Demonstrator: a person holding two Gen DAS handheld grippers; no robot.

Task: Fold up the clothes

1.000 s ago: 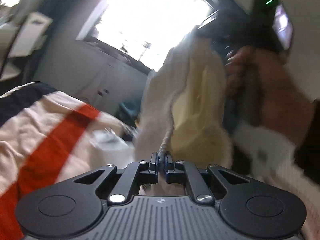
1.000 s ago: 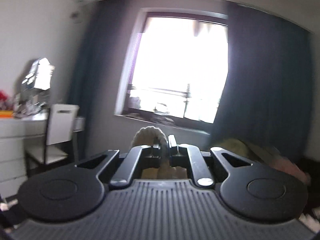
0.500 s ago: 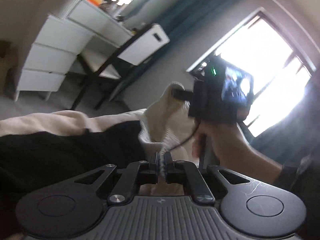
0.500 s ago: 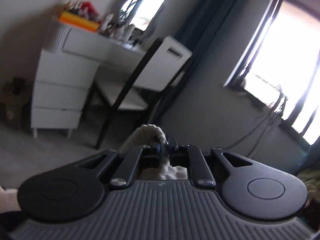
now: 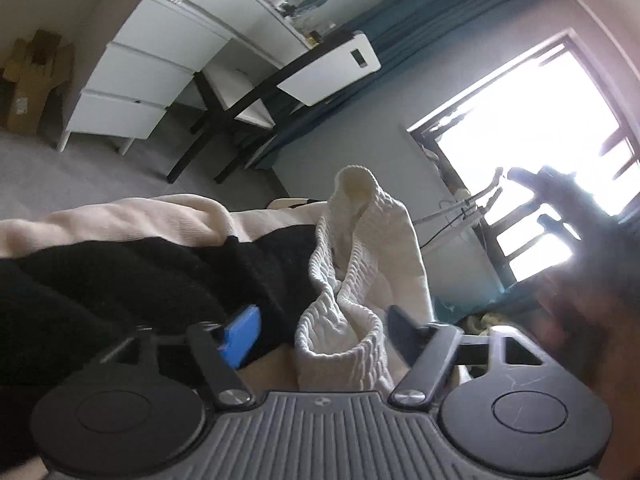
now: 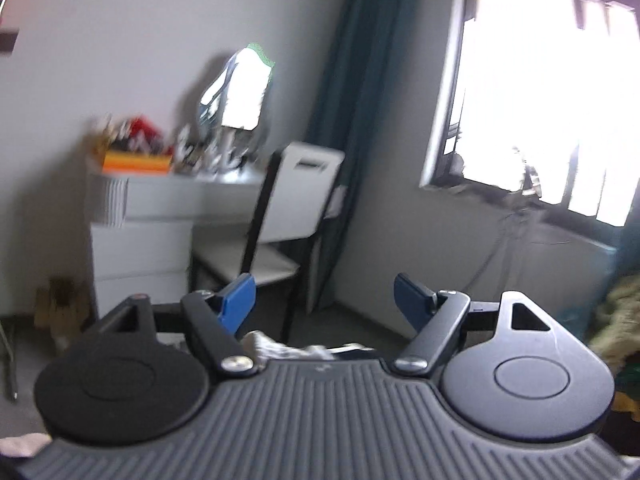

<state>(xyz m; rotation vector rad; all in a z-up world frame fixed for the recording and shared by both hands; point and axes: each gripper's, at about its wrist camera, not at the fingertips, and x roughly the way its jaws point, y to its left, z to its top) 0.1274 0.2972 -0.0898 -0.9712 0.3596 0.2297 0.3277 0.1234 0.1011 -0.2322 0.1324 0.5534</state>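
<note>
Both tongs just opening and released: left gripper (image 5: 320,330) straddles white knit garment (image 5: 360,264) untouched, right gripper (image 6: 324,300) empty; before regripping, let cloth settle at 12 o'clock.

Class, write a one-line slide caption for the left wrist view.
Left gripper open, its jaws just parted around a white knit garment standing crumpled beside black cloth.

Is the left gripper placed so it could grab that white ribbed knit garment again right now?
Probably yes. The left gripper stands open, its jaws having just been opening, and the white ribbed knit garment stands bunched right between its blue pads, with nothing else in the gap. Closing should catch it.
</note>
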